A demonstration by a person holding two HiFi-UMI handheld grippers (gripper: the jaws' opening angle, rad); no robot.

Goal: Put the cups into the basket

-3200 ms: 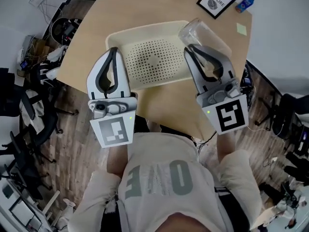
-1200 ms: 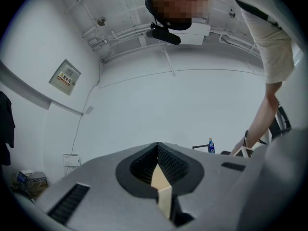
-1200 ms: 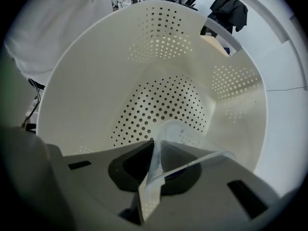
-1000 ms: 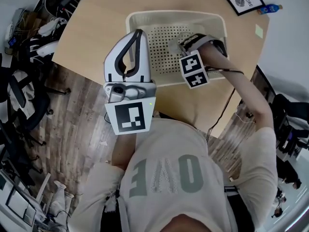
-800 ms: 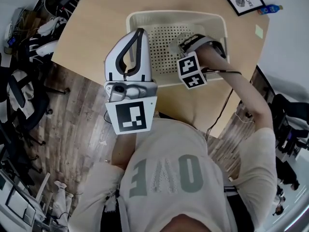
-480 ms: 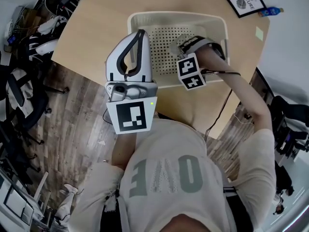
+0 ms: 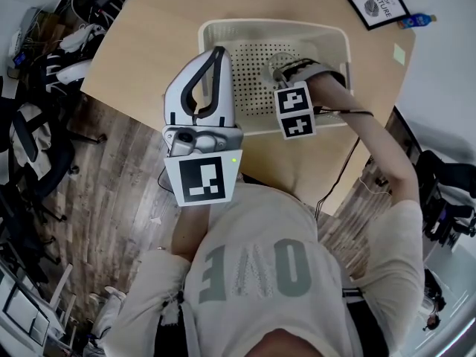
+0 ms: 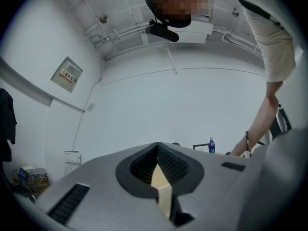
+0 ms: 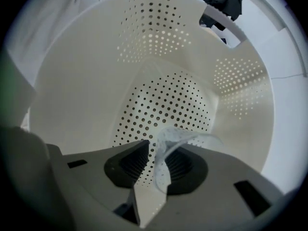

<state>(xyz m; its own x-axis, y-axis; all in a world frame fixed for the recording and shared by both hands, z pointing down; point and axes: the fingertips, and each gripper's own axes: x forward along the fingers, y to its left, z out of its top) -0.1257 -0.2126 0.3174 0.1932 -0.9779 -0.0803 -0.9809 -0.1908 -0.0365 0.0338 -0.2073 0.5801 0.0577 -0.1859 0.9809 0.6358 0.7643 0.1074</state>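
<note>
Lowered into the basket (image 7: 223,28), the right claw (image 9: 153,150) is opening, releasing the cup (image 9: 168,136); next, lifting clear. Left claw (image 8: 158,150) is idling, closed.

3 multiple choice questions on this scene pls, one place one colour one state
1. Where is the right gripper? A inside the basket B left of it C beyond it
2. What colour is the basket? A blue B cream C black
3. How do the left gripper's jaws stand? A wide apart B on something C together, empty
Answers: 1 A, its opening jaws, with the clear cup between them, sit within the perforated walls; 2 B, it is cream all over; 3 C, the tips meet with nothing between.
</note>
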